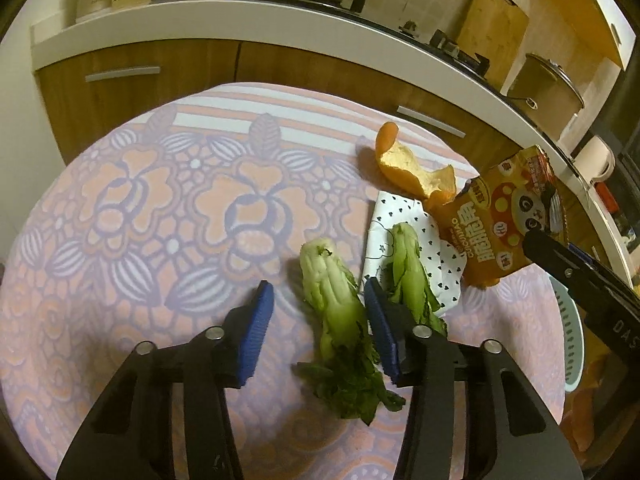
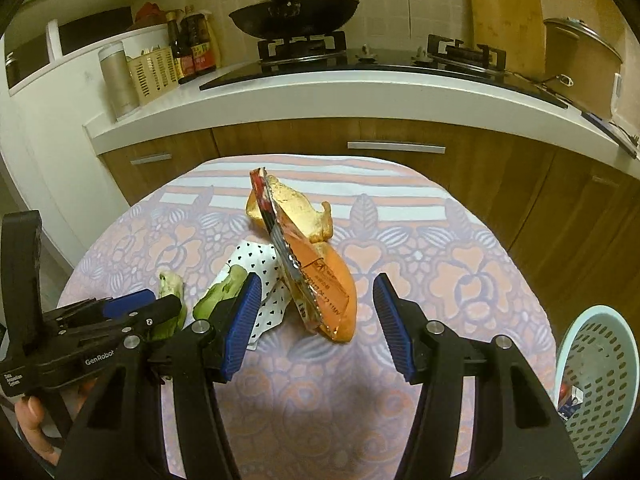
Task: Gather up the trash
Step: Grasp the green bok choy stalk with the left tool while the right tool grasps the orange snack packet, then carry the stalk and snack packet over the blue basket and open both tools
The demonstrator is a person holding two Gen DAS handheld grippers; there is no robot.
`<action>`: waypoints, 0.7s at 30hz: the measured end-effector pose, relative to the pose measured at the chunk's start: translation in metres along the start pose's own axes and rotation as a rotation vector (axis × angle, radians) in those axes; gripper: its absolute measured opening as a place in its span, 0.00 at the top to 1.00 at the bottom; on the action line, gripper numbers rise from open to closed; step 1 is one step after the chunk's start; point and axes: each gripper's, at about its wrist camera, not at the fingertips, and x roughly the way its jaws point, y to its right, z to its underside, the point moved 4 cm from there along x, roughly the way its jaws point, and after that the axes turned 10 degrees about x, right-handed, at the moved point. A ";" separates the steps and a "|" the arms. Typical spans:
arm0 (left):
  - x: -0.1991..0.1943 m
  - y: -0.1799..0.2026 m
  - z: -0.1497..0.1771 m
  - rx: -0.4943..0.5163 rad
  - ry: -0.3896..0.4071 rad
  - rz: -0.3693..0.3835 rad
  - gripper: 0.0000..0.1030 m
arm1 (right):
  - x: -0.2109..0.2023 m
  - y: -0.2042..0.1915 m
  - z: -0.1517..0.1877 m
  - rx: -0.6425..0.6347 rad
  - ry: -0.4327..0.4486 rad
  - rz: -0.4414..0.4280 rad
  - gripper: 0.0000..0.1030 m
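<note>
- left gripper [image 1: 320,312]: fingers spread, straddling one bok choy stalk [image 1: 336,300] on the floral tablecloth [image 1: 140,220].
- second bok choy stalk [image 1: 408,268]: lies on dotted paper [image 1: 400,216], just beside.
- right gripper [image 2: 316,312]: fingers spread, orange snack bag [image 2: 320,276] between them, unpinched.
- orange peel [image 1: 412,172]: behind bag.
- blue basket [image 2: 600,380]: table's right edge.

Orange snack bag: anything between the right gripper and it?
Nothing visible. The right gripper is open, and the orange snack bag stands directly ahead between its fingers. The heart-print paper lies beside the bag, behind the left finger.
</note>
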 end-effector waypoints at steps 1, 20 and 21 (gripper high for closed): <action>0.000 0.001 0.000 0.002 -0.001 0.003 0.62 | 0.001 -0.001 0.000 -0.006 -0.003 0.003 0.59; -0.019 0.020 -0.013 0.034 0.052 -0.013 0.82 | -0.040 -0.012 0.002 -0.087 0.079 0.020 0.85; -0.023 0.024 -0.015 0.038 0.063 -0.010 0.82 | -0.045 -0.010 0.002 -0.080 0.087 0.018 0.85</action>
